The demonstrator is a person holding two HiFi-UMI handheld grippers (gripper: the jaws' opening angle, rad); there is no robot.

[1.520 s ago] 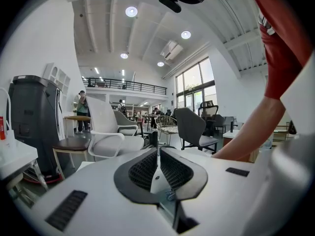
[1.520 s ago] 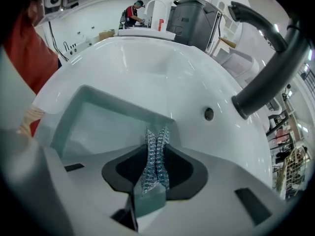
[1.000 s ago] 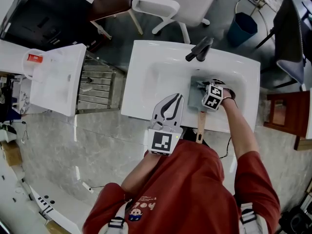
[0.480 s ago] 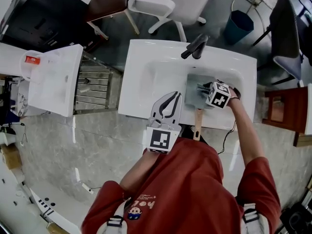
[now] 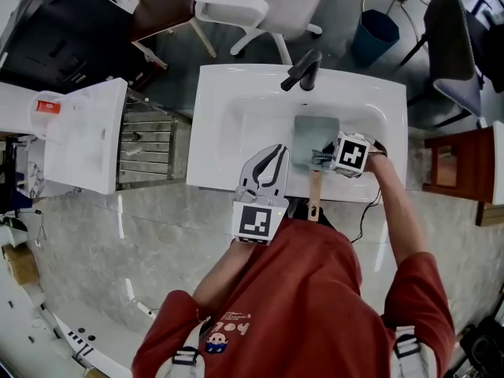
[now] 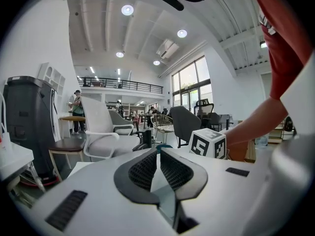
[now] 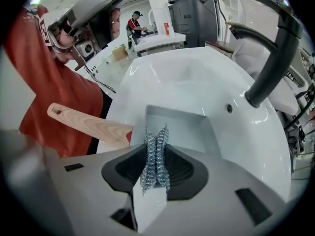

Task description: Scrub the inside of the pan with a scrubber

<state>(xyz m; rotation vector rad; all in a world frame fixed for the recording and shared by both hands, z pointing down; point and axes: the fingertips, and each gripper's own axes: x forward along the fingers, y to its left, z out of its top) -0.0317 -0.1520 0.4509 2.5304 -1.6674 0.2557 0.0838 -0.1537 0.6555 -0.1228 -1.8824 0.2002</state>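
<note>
Silvery wire mesh, a scrubber, is pinched upright between the jaws of the right gripper. The right gripper view shows the wad squeezed thin, with its far edge sticking out past the jaw tips.

Just beyond it lies the pan, grey, square and shallow, in a white sink. From the head view, the pan sits in the right part of the basin, just near of the dark tap. Its pale wooden handle reaches across the near rim towards the person. The right gripper is over the pan's near right corner. Whether the mesh touches the pan cannot be told.

The left gripper hangs over the near rim of the sink, just left of the handle and not touching it. In the left gripper view, its jaws are pressed together with nothing between them.

The scrubber looks light and springy. It likely flattens under pressure and may snag, so a pinch across its middle, as here, suits it. The pan looks stiff and fairly light, and may skid on the smooth basin when rubbed. The wooden handle seems the best place to hold it steady, and the idle left gripper is close to it.
</note>
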